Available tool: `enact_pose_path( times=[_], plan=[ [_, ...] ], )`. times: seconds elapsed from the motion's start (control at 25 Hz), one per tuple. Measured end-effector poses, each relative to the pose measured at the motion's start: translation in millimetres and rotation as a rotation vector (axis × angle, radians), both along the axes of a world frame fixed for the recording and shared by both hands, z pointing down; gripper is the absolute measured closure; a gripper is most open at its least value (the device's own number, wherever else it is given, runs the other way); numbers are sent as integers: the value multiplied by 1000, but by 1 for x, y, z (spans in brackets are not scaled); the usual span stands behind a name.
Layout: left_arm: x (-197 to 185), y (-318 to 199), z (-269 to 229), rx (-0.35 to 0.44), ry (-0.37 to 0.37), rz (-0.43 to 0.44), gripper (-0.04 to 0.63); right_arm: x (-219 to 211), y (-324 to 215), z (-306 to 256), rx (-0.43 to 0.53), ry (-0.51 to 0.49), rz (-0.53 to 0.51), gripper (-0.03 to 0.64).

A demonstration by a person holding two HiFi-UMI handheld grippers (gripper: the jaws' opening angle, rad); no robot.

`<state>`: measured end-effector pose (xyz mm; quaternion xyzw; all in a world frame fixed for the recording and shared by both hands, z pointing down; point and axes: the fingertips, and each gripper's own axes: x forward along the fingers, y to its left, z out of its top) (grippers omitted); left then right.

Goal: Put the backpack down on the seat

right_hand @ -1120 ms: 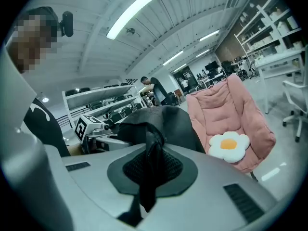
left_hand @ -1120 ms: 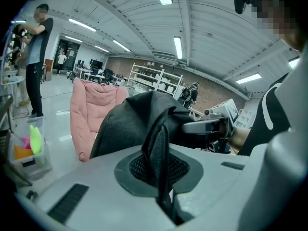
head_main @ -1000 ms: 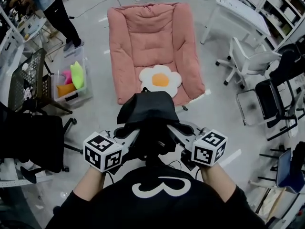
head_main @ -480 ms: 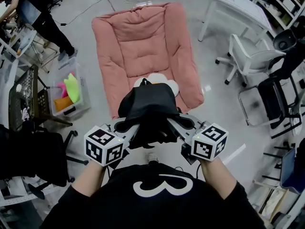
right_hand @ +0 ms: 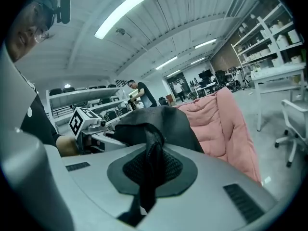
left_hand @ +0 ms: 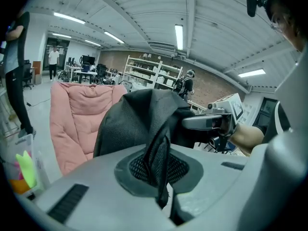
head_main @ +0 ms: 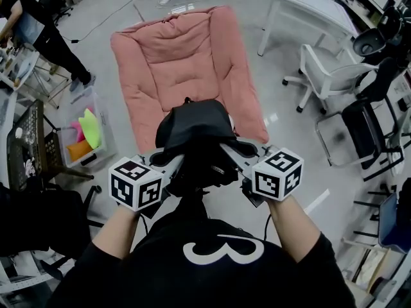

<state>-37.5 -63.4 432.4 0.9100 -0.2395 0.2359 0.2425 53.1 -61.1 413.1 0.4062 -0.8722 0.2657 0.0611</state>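
Head view: holds backpack (head_main: 192,124) aloft between left gripper (head_main: 168,164) and right gripper (head_main: 236,161), overlapping the near edge of the pink seat (head_main: 173,56). Left gripper view: clamps tight on a black strap (left_hand: 161,162). Right gripper view: likewise pinches a strap, backpack just beyond.

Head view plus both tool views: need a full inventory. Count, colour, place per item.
backpack: 1, black, held up over the seat's near edge, not yet on it
seat: 1, pink, padded, on the floor straight ahead
storage bin: 1, clear with bright contents, floor left of the seat
office chair: 1, white, right of the seat
black chair: 1, black, far right
table: 1, white, upper right
other person: 1, dark clothes, upper left
left tool: 1, grey, shut on a backpack strap
right tool: 1, grey, shut on a backpack strap
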Motion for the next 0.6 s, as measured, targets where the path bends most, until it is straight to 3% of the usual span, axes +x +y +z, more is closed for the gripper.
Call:
enact_pose_path(
  times=[0.6],
  plan=[
    [-1, -144, 24, -46, 13, -19, 583, -1, -147, 24, -40, 31, 19, 600]
  ],
)
